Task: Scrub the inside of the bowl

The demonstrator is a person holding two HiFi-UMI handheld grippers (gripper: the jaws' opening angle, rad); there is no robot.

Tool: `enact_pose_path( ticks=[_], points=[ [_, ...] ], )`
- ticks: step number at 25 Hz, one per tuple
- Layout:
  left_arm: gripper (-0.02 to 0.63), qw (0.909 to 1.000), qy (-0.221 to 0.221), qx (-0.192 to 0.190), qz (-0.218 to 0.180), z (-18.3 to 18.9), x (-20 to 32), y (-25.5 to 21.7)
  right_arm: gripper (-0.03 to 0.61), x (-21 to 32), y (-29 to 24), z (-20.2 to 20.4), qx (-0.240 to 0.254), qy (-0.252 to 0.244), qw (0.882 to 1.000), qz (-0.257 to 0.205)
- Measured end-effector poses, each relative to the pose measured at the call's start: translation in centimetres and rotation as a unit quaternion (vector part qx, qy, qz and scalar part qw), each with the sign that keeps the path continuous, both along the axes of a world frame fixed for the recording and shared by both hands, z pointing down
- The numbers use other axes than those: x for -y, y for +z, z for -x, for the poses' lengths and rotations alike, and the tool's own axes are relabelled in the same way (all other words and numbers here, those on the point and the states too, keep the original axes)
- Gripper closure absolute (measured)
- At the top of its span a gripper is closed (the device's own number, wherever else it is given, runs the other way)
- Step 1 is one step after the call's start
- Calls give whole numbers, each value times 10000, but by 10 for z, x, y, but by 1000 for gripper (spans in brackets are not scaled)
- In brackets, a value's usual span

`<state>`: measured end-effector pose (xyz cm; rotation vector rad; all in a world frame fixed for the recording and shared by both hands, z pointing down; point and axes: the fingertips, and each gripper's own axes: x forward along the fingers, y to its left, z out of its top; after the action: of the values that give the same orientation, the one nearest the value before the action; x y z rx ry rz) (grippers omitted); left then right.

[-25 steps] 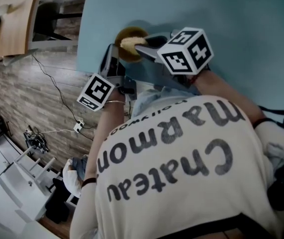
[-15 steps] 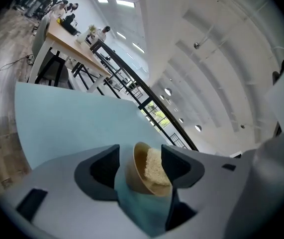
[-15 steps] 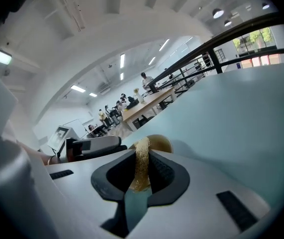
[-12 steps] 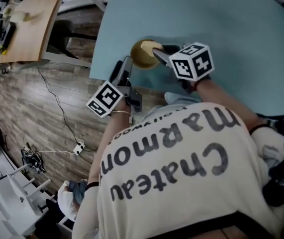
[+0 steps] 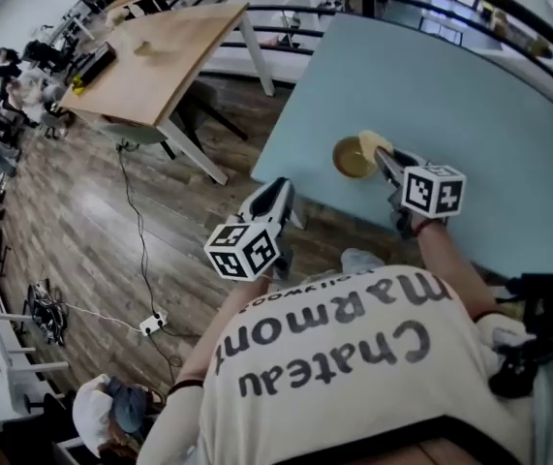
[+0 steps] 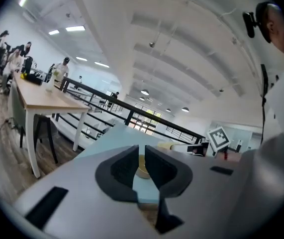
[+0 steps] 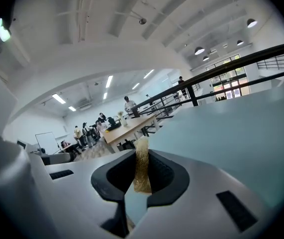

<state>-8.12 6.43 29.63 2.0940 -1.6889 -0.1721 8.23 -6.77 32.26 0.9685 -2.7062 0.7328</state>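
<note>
Two grippers were up in front of you at the near side of the light blue table [image 5: 470, 95]. Your right gripper [image 5: 381, 155] was clamped on a yellowish scrub pad [image 5: 374, 143]. Its own view showed the pad [image 7: 141, 158] pinched upright between the two dark jaws, with its top poking out past their tips. From the head view the pad sat at the far right rim of the bowl [image 5: 351, 160], and you could not tell there whether it touched the rim. The bowl, tan and shallow, stood upright on the table close to its near edge.

Your left gripper [image 5: 278, 194] was by the table's near corner, apart from the bowl and pointing roughly towards it. Its jaws had just been closing and stood a narrow slot apart with nothing between them. Through that slot the left gripper view caught the bowl [image 6: 142, 169] farther off on the blue top, and the right gripper's marker cube [image 6: 218, 137] showed off to the right.

Beyond the plank floor [image 5: 82, 221] a wooden table [image 5: 160, 46] stood well apart from yours, and a cable ran across the boards to a white power strip [image 5: 150, 324]
</note>
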Motion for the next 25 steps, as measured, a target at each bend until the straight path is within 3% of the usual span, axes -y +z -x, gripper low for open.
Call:
enact_pose_path(
  ticks=[3,12,25],
  points=[
    [583,9995,145,223,-153,6,-41,-12,514,-32,-6,3,55,169,9998,50],
    [584,9991,82,9,-422,19,-119,-30,514,-120,-21,-1,-235,277,9992,-169],
    [584,9983,278,-143,-487,13,-164,-20,514,-174,-14,-14,-449,500,9976,-179]
  ],
)
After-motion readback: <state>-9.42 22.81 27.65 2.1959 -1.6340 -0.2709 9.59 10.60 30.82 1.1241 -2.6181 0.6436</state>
